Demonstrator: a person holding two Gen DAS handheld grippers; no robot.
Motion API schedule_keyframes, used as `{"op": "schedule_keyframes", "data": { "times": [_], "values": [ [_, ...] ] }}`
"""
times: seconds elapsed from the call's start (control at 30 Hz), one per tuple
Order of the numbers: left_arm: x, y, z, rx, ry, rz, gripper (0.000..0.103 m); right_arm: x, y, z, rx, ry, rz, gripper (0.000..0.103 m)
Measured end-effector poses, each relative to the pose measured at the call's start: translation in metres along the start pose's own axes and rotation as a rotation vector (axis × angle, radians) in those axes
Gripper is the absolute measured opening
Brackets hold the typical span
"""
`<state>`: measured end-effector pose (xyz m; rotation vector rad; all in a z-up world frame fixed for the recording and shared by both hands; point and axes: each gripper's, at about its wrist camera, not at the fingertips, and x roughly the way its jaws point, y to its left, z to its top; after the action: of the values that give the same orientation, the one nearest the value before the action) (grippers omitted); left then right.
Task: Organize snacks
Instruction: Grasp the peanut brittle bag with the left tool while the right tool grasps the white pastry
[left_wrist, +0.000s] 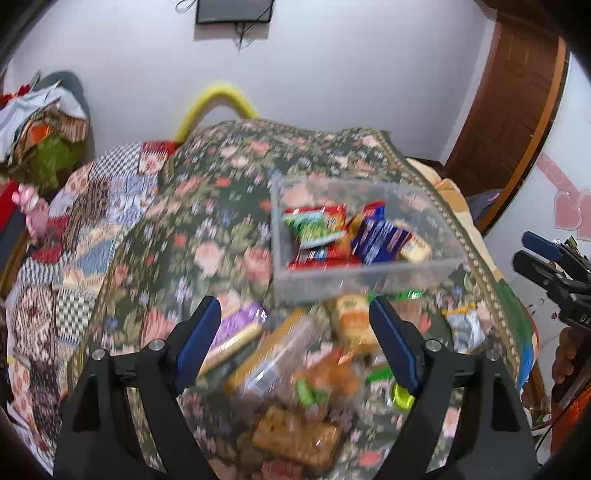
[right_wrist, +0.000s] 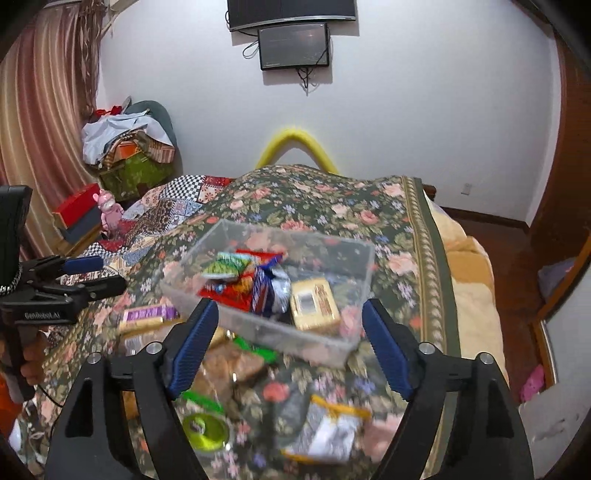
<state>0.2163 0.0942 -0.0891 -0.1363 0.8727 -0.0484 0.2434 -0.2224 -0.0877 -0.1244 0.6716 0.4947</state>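
A clear plastic bin (left_wrist: 369, 273) (right_wrist: 325, 343) sits on the floral bedspread and holds several snack packs in red, green, blue and tan. Loose snacks lie in front of it: a purple and gold bar (left_wrist: 236, 332) (right_wrist: 146, 318), a tan pack (left_wrist: 352, 321), a brown wafer pack (left_wrist: 295, 439), a green round tin (right_wrist: 205, 430) and a grey and yellow pack (right_wrist: 328, 432). My left gripper (left_wrist: 295, 343) is open and empty above the loose pile. My right gripper (right_wrist: 288, 343) is open and empty, near the bin's front wall.
The floral bedspread (right_wrist: 325, 199) covers a bed with a patchwork quilt (left_wrist: 74, 236) on its left. A yellow headboard arch (right_wrist: 295, 144) and white wall stand behind. A clothes pile (right_wrist: 129, 140) and a pink toy (right_wrist: 109, 212) are far left. The bed edge drops off at right.
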Motion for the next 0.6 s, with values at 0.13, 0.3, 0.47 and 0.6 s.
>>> {"op": "schedule_keyframes", "data": {
  "times": [0.13,0.3,0.47,0.6],
  "values": [
    [-0.001,0.009,-0.027,-0.021,0.041,0.016,0.083,-0.007,-0.004,-0.021,0.021,0.03,-0.019,0.08],
    [-0.001,0.015,-0.059,-0.021,0.079,0.026,0.083,-0.014,-0.008,-0.048,0.043,0.077,-0.042,0.08],
    [0.006,0.015,-0.089,-0.029,0.127,0.039,0.083,-0.009,-0.014,-0.074,0.063,0.133,-0.07,0.081],
    [0.011,0.012,-0.108,-0.035,0.153,0.022,0.083,-0.001,-0.02,-0.088,0.076,0.176,-0.094,0.081]
  ]
}}
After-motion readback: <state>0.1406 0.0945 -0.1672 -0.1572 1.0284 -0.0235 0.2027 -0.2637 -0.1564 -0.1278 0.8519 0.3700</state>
